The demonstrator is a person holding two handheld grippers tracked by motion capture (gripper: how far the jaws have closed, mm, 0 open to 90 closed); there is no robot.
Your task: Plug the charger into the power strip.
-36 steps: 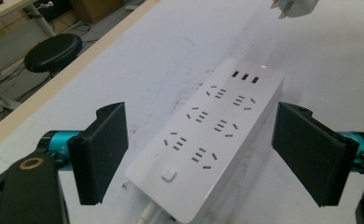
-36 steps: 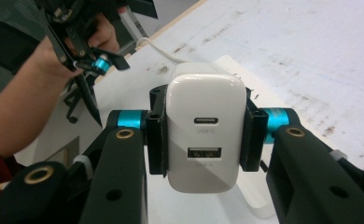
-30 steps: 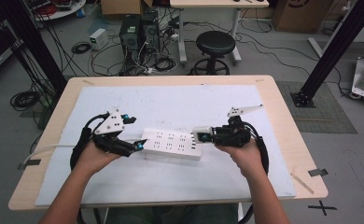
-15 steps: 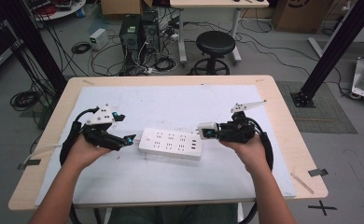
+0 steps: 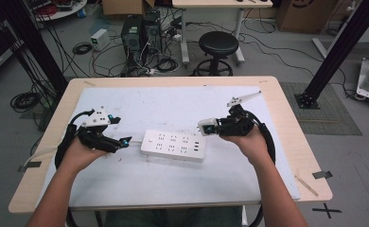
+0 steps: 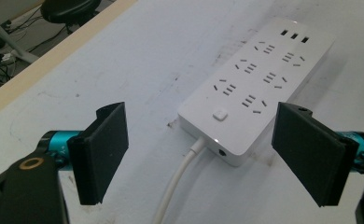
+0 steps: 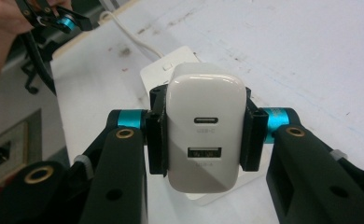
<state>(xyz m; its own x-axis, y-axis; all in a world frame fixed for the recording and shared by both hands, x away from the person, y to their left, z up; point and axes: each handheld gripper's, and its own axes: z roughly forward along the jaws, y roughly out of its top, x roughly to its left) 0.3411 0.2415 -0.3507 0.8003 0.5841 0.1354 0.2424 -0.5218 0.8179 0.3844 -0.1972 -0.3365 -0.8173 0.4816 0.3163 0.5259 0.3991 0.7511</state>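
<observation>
White worktop, frame centre, carries strip; left claw open (jaws spread), right claw grips charger.

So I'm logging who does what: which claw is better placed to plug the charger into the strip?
Right. The right claw already clamps the white charger, near the power strip. The left claw is open, facing the strip's cord end, probably suited to steadying it.

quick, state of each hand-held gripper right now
Left hand-held gripper: open, holding nothing, near the power strip.
Right hand-held gripper: closed on a white charger.
</observation>
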